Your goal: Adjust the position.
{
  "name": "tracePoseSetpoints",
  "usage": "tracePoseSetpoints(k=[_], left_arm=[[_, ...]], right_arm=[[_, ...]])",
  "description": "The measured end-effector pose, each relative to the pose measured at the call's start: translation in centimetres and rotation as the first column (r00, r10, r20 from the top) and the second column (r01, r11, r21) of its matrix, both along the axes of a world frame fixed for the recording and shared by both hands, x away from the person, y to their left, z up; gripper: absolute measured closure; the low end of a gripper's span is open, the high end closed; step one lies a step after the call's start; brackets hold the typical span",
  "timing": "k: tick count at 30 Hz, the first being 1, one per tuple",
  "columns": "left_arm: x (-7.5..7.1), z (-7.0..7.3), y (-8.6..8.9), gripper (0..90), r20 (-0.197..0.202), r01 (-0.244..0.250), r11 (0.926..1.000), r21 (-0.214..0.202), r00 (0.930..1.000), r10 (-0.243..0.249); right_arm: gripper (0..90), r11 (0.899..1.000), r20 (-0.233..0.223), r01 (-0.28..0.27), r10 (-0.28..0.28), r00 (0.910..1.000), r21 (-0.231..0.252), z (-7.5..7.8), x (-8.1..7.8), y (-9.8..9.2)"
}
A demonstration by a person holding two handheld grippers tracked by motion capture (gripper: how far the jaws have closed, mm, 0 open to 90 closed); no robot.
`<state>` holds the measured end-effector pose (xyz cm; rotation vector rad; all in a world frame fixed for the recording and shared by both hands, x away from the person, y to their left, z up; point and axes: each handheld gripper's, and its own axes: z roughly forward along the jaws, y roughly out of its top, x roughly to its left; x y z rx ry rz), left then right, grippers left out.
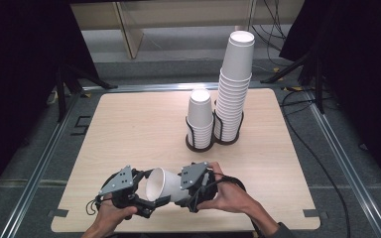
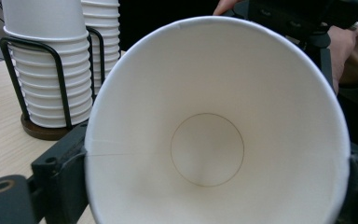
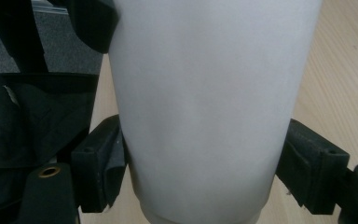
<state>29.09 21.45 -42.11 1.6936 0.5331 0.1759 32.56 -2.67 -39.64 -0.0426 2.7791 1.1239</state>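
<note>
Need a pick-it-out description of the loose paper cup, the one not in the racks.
Start at the wooden table and go to its near edge, where the person's two hands meet. The single white paper cup lies on its side there, between the left gripper and right gripper, mouth toward the left one. Every other cup is nested upside down in the two wire racks.

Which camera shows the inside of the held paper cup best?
The left gripper view: it looks straight into the paper cup down to its bottom. The high view shows its mouth slantwise; the right gripper view shows its outer wall.
</note>
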Motion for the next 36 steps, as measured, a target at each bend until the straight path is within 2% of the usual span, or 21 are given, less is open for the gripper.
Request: tracePoseSetpoints(k=[3,6,8,9,11,13,17,22,26,27,30,31,32,34,36], left_arm=[[0.3,-0.2,0.3,4.8,-0.012,-0.010,0.9972,-0.075,0.9999,0.009],[0.4,-0.2,0.5,3.7,-0.031,-0.036,0.9890,-0.143,0.9990,0.032],[0.3,-0.3,0.5,3.5,-0.035,-0.056,0.9804,-0.189,0.9981,0.050],[0.4,-0.3,0.6,3.3,-0.031,-0.053,0.9801,-0.192,0.9984,0.048],[0.3,-0.3,0.6,3.1,-0.027,-0.061,0.9748,-0.215,0.9980,0.056],[0.3,-0.2,0.7,3.1,-0.025,-0.062,0.9727,-0.223,0.9980,0.058],[0.3,-0.3,0.6,2.7,-0.027,-0.071,0.9670,-0.245,0.9975,0.066],[0.1,-0.5,0.2,7.4,-0.011,-0.069,0.9704,-0.232,0.9976,0.068],[0.0,-0.4,0.1,8.9,-0.006,-0.076,0.9667,-0.245,0.9970,0.077],[0.0,-0.4,0.2,9.1,0.001,-0.074,0.9681,-0.239,0.9971,0.076],[0.1,-0.5,0.2,9.5,0.004,-0.075,0.9663,-0.247,0.9970,0.078],[0.1,-0.5,0.2,9.8,0.003,-0.073,0.9655,-0.250,0.9971,0.076],[0.0,-0.5,0.3,10.4,0.003,-0.073,0.9655,-0.250,0.9971,0.076],[0.0,-0.5,0.3,11.6,0.009,-0.071,0.9662,-0.248,0.9971,0.075],[0.0,-0.5,0.3,12.4,0.009,-0.069,0.9666,-0.247,0.9973,0.073]], right_arm=[[24.4,0.999,-0.027,0.003,-0.001,0.9996,0.045,0.1,0.2,-0.2],[24.4,0.992,-0.070,0.011,-0.002,0.9975,0.122,-0.1,0.5,-0.4],[24.4,0.987,-0.096,0.015,0.000,0.9954,0.162,-0.3,0.8,-0.4],[24.4,0.983,-0.102,0.019,-0.001,0.9947,0.180,-0.4,0.8,-0.4],[24.5,0.979,-0.093,0.016,0.003,0.9956,0.202,-0.5,0.9,-0.3],[24.5,0.976,-0.110,0.017,0.007,0.9939,0.216,-0.4,0.9,-0.4],[24.6,0.967,-0.109,0.034,-0.007,0.9940,0.252,-0.2,1.0,-0.6],[24.5,0.960,-0.113,0.041,-0.010,0.9935,0.278,-0.3,1.1,-0.4],[24.3,0.958,-0.145,0.055,-0.014,0.9894,0.282,-0.6,0.9,-0.2],[24.3,0.957,-0.153,0.058,-0.014,0.9882,0.286,-0.7,0.9,-0.1],[24.2,0.955,-0.146,0.052,-0.010,0.9893,0.293,-0.9,1.0,0.1],[24.2,0.955,-0.158,0.060,-0.014,0.9873,0.291,-1.0,0.9,0.1],[24.2,0.954,-0.144,0.055,-0.012,0.9895,0.296,-1.0,1.0,0.2],[24.2,0.952,-0.151,0.056,-0.010,0.9885,0.300,-1.1,1.0,0.2],[23.9,0.951,-0.179,0.067,-0.012,0.9838,0.302,-1.2,1.0,0.2]])
